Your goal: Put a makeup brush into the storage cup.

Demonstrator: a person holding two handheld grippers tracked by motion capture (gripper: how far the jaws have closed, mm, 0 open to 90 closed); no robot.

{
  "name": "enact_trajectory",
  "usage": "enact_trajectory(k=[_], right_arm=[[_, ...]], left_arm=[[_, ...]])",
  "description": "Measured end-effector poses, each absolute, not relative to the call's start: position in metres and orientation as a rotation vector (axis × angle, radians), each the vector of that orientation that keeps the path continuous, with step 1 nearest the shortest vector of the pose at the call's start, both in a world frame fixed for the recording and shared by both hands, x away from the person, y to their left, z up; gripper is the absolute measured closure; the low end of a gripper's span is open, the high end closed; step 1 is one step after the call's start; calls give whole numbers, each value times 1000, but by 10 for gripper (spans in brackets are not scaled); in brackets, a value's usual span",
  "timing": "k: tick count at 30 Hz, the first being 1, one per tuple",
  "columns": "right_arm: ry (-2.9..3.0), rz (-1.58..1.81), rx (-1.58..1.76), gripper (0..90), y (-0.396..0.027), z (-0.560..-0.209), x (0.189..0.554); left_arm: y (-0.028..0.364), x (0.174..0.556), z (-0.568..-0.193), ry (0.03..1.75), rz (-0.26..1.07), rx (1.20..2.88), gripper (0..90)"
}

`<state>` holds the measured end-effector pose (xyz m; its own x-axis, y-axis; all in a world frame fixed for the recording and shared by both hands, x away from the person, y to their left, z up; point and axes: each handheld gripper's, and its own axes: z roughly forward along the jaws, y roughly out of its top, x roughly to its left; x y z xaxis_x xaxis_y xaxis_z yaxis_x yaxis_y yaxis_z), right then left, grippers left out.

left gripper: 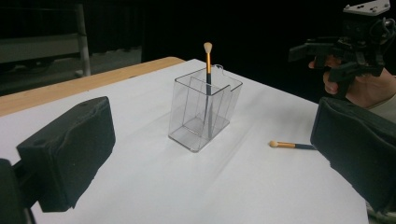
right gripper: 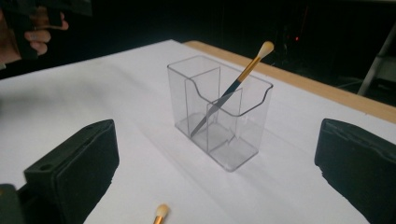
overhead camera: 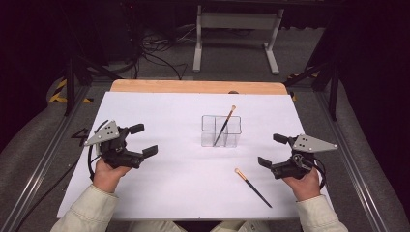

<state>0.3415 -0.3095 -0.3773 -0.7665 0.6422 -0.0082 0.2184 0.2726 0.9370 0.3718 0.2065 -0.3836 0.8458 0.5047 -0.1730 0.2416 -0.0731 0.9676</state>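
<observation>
lying flat on the white sheet (overhead camera: 169, 193): a slim brush (overhead camera: 253, 187), black handle, orange-gold ferrule, pale tuft. resting just inward of the right gripper (overhead camera: 272, 151), closer to its nearer jaw, tuft end pointing toward the clear holder (overhead camera: 221, 131). peeking in at the bottom edge of the right gripper view, between the two jaws, tuft (right gripper: 162, 210) upward. showing in the left gripper view just beside the far-side jaw, handle passing behind it.

standing ahead of both pairs of jaws, roughly midway between them: the clear plastic holder, divided into compartments, see-through walls, scooped front edge. leaning inside it, a second brush (overhead camera: 225, 124) of the same make, tuft up and tilted over the rim; which compartment exactly, hard to tell through the walls.

spreading wide, jaws of the left gripper (overhead camera: 143, 140), gripping nothing, sitting well apart from the holder. gaping equally, jaws of the right gripper, also holding nothing.

lying in between the right jaws and the loose brush: nothing but bare sheet. showing beyond the sheet, a strip of wooden table edge (overhead camera: 193, 86).
</observation>
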Motion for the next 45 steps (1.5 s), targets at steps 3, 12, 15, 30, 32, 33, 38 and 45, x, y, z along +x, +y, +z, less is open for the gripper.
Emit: enact_trajectory(k=[3,12,15,30,32,33,38,45], right_arm=[[2212,1434,782,5,-304,-374,341],[2378,1261,821,18,-288,-367,341],[2434,1180,826,21,-283,-366,341],[2547,934,844,29,-269,-356,334],[2563,908,827,29,-267,-355,334],[2563,908,827,29,-267,-355,334],[2594,842,822,29,-264,-353,336],[2647,778,821,29,-257,-355,340]], left_arm=[[207,373,-384,601,236,1665,9],[209,374,-387,618,225,1674,9],[210,375,-388,623,226,1676,9],[217,375,-387,636,238,1669,9],[217,375,-386,636,239,1670,9],[217,375,-386,635,239,1670,9],[218,375,-387,636,245,1669,9],[221,375,-387,645,244,1661,9]])
